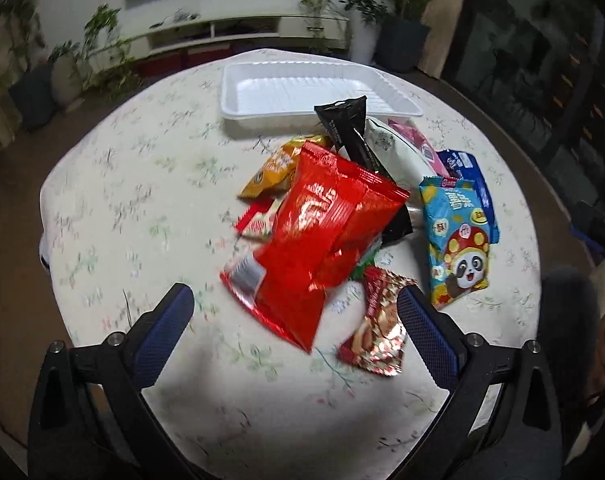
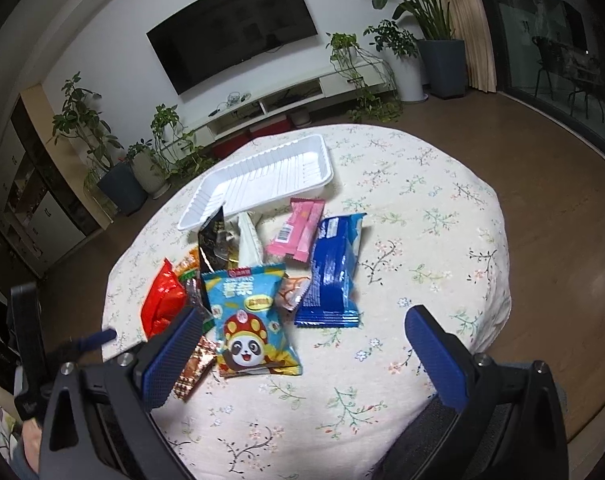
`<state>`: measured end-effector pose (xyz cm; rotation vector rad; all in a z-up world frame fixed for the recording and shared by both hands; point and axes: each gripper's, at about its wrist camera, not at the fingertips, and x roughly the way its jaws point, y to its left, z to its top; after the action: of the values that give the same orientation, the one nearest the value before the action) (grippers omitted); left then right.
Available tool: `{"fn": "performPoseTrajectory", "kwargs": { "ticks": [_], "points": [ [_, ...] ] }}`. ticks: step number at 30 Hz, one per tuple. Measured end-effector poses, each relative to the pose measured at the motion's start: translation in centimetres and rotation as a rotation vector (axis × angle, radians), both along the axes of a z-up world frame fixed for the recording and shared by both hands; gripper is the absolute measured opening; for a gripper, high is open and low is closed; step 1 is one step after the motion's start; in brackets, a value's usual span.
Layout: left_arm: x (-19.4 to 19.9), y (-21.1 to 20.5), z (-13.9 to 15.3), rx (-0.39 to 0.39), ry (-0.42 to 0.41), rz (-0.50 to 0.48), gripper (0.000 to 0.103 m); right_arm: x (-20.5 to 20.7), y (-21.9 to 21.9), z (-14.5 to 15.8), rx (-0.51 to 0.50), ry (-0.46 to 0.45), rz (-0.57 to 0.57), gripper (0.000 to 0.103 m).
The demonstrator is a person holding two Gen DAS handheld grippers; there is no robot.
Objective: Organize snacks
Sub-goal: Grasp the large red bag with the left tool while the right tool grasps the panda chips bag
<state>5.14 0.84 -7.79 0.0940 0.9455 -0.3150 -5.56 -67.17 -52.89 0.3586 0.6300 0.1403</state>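
So, left to right. My left tool (image 1: pixel 294 308) hangs over the near edge of the worktop (image 1: pixel 142 200), fingers spread wide, nothing between them. Big red bag (image 1: pixel 322 240) lies right ahead, on top of the heap, tilted, one corner propped up on the packets beneath; it looks like the easiest first grab since nothing covers it. An orange packet (image 1: pixel 272 170) pokes out from under its far-left side, and a small red-gold wrapper (image 1: pixel 378 332) sits just beside my left tool's right-hand finger. A black packet (image 1: pixel 348 128) stands up behind the red bag, leaning toward the white tray (image 1: pixel 242 92).

The tray has nothing in it and sits at the far edge, beyond the pile, so I'd guess that is where the snacks go.

Further right, the panda bag (image 2: pixel 254 320) lies flat, face up, overlapping the heap's edge. The pink packet (image 2: pixel 298 232) and the blue biscuit pack (image 2: pixel 334 276) lie side by side to its right, apart from the tangle, easy singles.

My right tool (image 2: pixel 302 344) is spread too, holding nothing, with the panda bag just inside its left-hand finger. Task not started, I judge: every snack still off the tray.
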Motion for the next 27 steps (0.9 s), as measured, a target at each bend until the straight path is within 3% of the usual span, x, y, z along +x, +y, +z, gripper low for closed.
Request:
{"fn": "performPoseTrajectory", "kwargs": {
  "ticks": [4,6,10,19,21,23,27],
  "points": [
    [1.6,-0.6,-0.2,0.059,-0.035,-0.069,0.101,0.7,0.2,-0.5,-0.007,0.035,0.039,0.103],
    [2.4,-0.7,-0.5,0.062,-0.026,-0.100,0.094,0.9,0.6,-0.7,-0.020,0.046,0.054,0.103],
    [3.1,-1.4,-1.1,0.066,-0.008,-0.176,0.068,1.5,1.4,-1.1,-0.038,0.068,0.083,0.101],
    [4.7,-2.9,-2.6,0.116,0.016,-0.254,0.064,1.9,2.8,-1.4,-0.065,0.093,0.114,0.100],
    [4.7,-3.0,-2.7,0.113,0.023,-0.262,0.063,2.1,2.9,-1.5,-0.067,0.100,0.115,0.100],
    [4.7,-3.1,-2.8,0.109,0.025,-0.265,0.054,2.1,3.2,-1.5,-0.076,0.103,0.123,0.100],
    [5.2,-1.9,-2.8,-0.003,0.078,-0.252,0.039,2.2,3.9,-1.6,-0.098,0.107,0.137,0.096]
  ]
}}
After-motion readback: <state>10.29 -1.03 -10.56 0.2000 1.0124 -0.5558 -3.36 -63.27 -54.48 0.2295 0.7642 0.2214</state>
